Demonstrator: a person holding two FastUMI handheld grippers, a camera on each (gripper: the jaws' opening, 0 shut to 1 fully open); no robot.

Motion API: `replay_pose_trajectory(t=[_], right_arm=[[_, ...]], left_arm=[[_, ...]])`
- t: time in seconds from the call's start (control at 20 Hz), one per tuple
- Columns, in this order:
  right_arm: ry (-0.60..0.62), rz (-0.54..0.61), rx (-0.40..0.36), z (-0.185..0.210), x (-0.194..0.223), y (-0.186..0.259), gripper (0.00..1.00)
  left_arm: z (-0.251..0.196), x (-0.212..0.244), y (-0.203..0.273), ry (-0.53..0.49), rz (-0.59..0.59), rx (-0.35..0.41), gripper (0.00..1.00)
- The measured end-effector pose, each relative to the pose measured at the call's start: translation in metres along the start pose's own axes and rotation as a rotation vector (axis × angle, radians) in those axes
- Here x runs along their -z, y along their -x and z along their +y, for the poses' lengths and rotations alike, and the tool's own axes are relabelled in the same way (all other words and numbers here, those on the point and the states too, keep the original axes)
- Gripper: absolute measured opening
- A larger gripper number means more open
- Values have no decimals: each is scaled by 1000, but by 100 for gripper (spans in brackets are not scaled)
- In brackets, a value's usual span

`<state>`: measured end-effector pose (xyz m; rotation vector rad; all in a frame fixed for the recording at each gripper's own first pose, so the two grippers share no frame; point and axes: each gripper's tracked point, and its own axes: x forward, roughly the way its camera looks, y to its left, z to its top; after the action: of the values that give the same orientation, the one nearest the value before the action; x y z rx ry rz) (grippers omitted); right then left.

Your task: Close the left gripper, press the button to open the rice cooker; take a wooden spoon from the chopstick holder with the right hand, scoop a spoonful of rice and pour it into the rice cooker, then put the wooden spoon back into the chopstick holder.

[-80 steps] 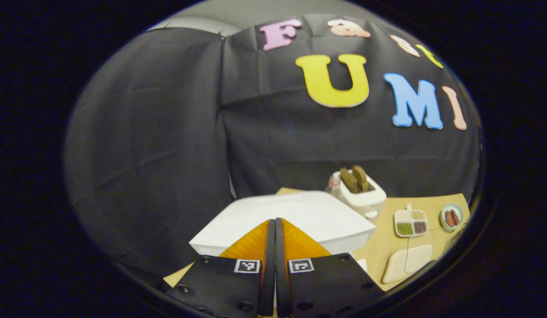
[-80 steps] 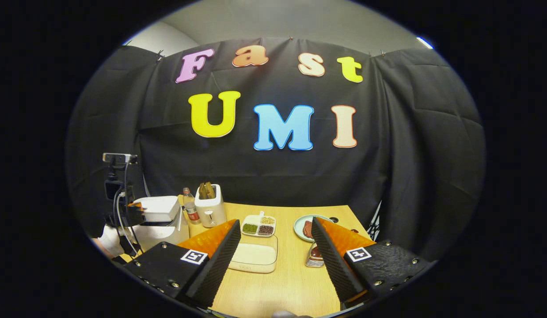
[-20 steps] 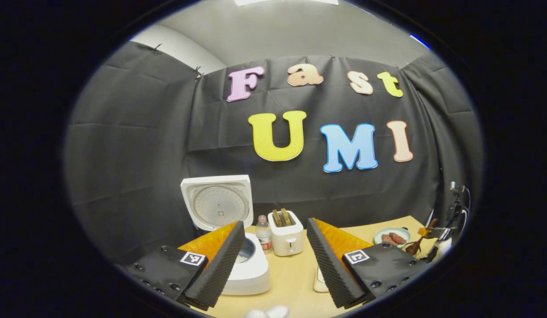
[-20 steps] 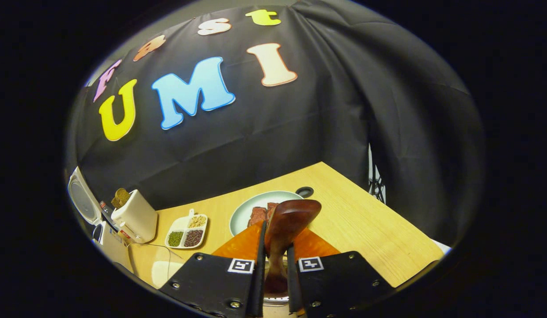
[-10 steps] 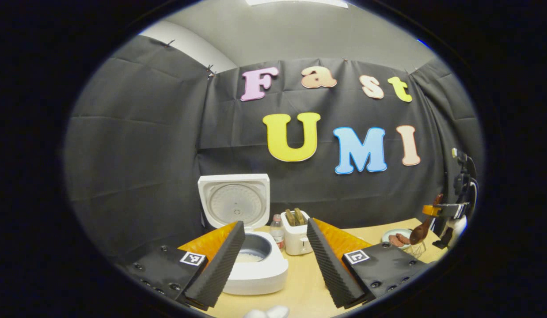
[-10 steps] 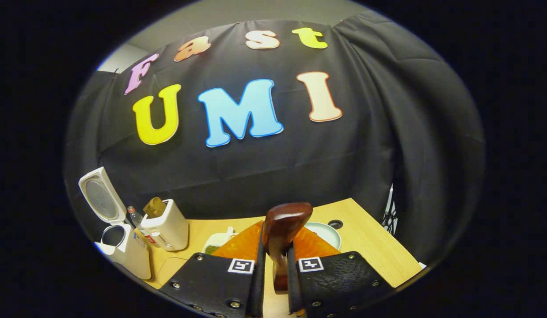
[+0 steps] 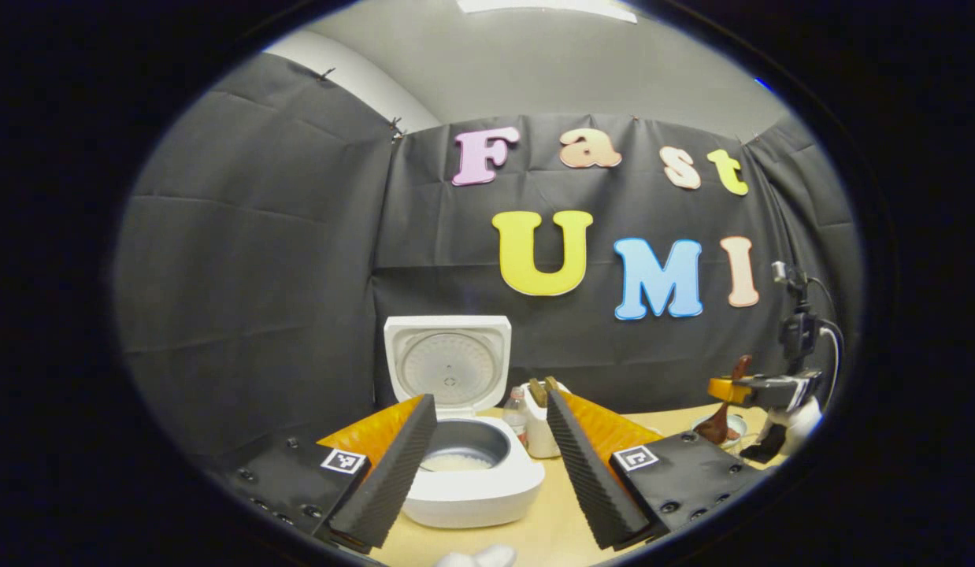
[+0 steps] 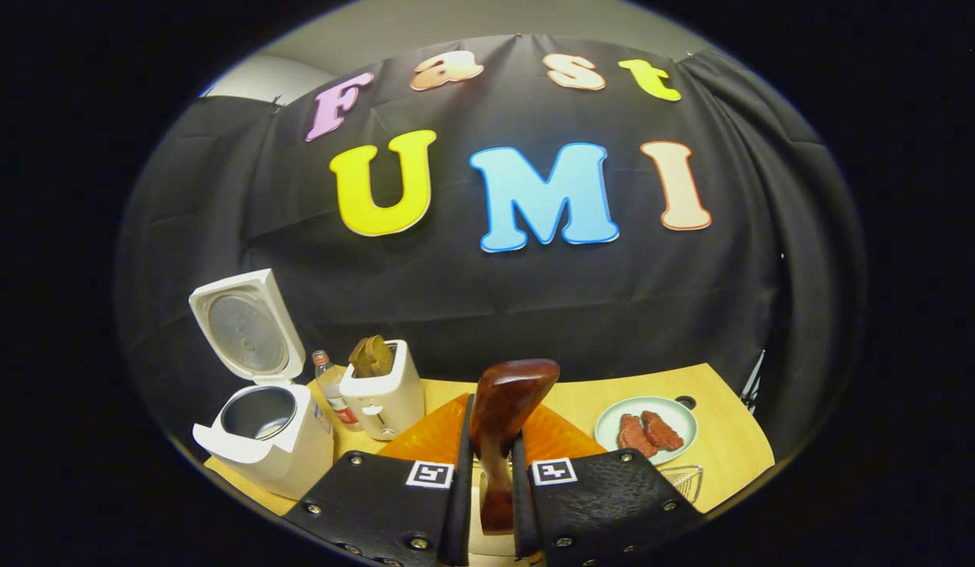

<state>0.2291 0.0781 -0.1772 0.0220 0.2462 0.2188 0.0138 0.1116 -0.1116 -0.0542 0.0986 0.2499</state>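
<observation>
The white rice cooker (image 7: 472, 480) stands with its lid (image 7: 448, 364) raised; the pot holds a pale layer at the bottom. My left gripper (image 7: 490, 402) hovers open just in front of it, with nothing between its fingers. At the far right, my right gripper (image 7: 759, 390) holds the dark wooden spoon (image 7: 722, 425) above the table. In the right gripper view, my right gripper (image 8: 491, 429) is shut on the spoon's handle, and the spoon bowl (image 8: 511, 390) sticks up past the fingertips. The cooker (image 8: 263, 437) sits at the left there. A wire chopstick holder (image 8: 684, 479) stands low on the right.
A white toaster (image 8: 381, 398) with bread and a small bottle (image 8: 326, 386) stand beside the cooker. A plate of meat (image 8: 646, 429) sits at the back right of the wooden table (image 8: 732, 449). The black cloth wall closes the back.
The right gripper has swung left with the spoon, bringing the cooker and toaster closer in its view and the plate to its right. The left gripper's view has drifted, centring the open cooker.
</observation>
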Motion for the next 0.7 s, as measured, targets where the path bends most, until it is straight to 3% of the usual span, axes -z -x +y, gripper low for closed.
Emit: replay_pose_trajectory(t=[0.2, 0.5, 0.7], right_arm=[[123, 45, 19, 11, 41, -25, 22], [306, 120, 72, -4, 95, -55, 22], [354, 156, 58, 3, 118, -59, 23]], left_arm=[[8, 6, 0, -2, 6, 0, 96], [8, 14, -3, 0, 24, 10, 98], [11, 20, -6, -19, 33, 10, 98]])
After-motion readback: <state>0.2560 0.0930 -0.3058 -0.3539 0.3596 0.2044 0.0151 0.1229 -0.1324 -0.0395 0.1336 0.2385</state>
